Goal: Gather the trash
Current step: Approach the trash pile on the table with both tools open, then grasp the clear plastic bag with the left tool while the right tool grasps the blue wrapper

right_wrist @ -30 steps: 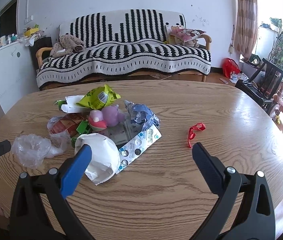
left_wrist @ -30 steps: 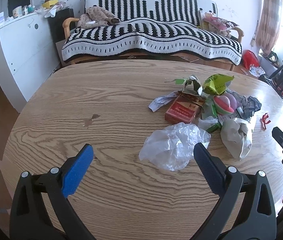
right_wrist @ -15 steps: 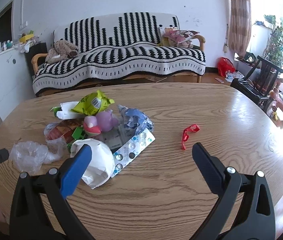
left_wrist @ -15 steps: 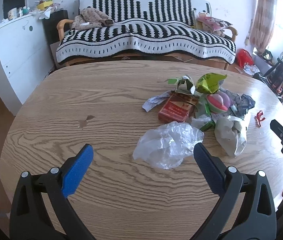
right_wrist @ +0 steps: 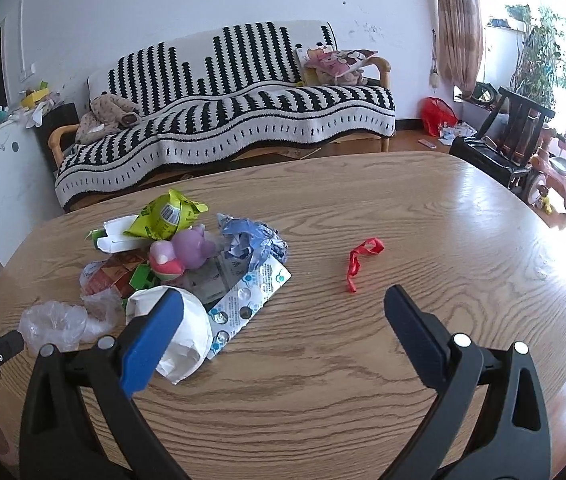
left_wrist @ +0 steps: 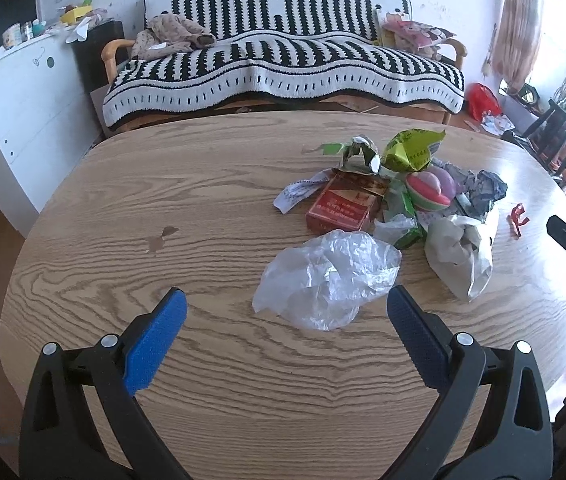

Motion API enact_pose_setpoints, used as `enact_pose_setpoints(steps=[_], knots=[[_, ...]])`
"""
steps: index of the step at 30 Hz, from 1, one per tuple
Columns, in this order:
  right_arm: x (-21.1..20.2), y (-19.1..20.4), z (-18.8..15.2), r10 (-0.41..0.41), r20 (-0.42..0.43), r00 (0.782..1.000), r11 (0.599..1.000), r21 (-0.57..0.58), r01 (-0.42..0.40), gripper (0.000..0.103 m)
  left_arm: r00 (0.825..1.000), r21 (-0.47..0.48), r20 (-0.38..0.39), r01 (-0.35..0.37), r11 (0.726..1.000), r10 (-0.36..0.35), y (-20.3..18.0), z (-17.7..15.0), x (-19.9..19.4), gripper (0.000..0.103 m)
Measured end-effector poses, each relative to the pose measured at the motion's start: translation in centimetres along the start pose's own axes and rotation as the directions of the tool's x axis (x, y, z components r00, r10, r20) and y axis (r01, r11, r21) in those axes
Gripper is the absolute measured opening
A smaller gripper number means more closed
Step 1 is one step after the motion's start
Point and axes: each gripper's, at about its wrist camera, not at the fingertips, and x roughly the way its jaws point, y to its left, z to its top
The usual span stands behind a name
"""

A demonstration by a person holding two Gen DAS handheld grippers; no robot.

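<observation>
A heap of trash lies on the oval wooden table (left_wrist: 187,216). Nearest my left gripper (left_wrist: 285,322) is a crumpled clear plastic bag (left_wrist: 327,276); the gripper stands open just short of it, holding nothing. Behind the bag lie a red box (left_wrist: 341,204), a green wrapper (left_wrist: 411,152), a pink and purple toy (left_wrist: 429,190) and a white paper wad (left_wrist: 459,252). My right gripper (right_wrist: 283,312) hangs open over the table, its left finger in front of the white paper wad (right_wrist: 187,332). A blister pack (right_wrist: 249,300) and a red ribbon (right_wrist: 359,260) lie ahead.
A sofa (left_wrist: 283,64) with a black and white striped cover stands behind the table. A white cabinet (left_wrist: 11,108) is at the left, a dark chair (right_wrist: 503,136) and a toy tricycle (right_wrist: 555,172) at the right. Bare tabletop stretches right of the ribbon.
Both grippers have drawn back and risen slightly, so the trash heap looks a little farther off. Neither has shut, and no item on the table has moved.
</observation>
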Motion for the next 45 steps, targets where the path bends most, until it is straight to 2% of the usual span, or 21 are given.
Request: enact_pose_setpoints(steps=[12, 24, 29, 32, 38, 41, 43, 45], knots=[[-0.1, -0.6, 0.1, 0.019, 0.005, 1.000, 1.000, 0.014, -0.019, 0.097, 0.999, 0.026, -0.045, -0.003, 1.000, 0.004, -0.1, -0.6, 1.2, 0.097], [-0.4, -1.1, 0.3, 0.029, 0.021, 0.999, 0.999, 0.026, -0.029, 0.097, 0.998, 0.033, -0.056, 0.002, 0.999, 0.000, -0.5, -0.8, 1.5, 0.097], [-0.5, -1.2, 0.3, 0.021, 0.028, 0.999, 1.000, 0.018, -0.021, 0.097, 0.997, 0.020, -0.072, 0.011, 1.000, -0.010, -0.1, -0.9, 1.8, 0.097], [-0.4, -1.7, 0.4, 0.047, 0.032, 0.998, 0.999, 0.011, -0.047, 0.097, 0.997, 0.005, -0.082, 0.018, 1.000, -0.018, 0.3, -1.0, 2.3, 0.097], [3.2, -0.9, 3.2, 0.049, -0.002, 0.999, 0.997, -0.067, -0.049, 0.097, 0.992, -0.026, -0.107, 0.056, 0.998, -0.059, 0.3, 0.4, 4.2, 0.097], [6.8, 0.9, 4.5, 0.047, -0.056, 0.997, 0.991, -0.124, -0.054, 0.096, 0.990, -0.029, -0.108, 0.083, 0.996, -0.085, -0.2, 1.2, 5.3, 0.097], [9.5, 1.7, 4.8, 0.071, -0.120, 0.990, 0.986, -0.139, -0.087, 0.081, 0.992, -0.005, -0.099, 0.084, 0.996, -0.084, -0.6, 1.5, 6.0, 0.097], [11.4, 2.1, 4.8, 0.095, -0.172, 0.981, 0.985, -0.124, -0.117, 0.052, 0.989, 0.025, -0.107, 0.104, 0.994, -0.100, -0.9, 1.5, 6.8, 0.085]])
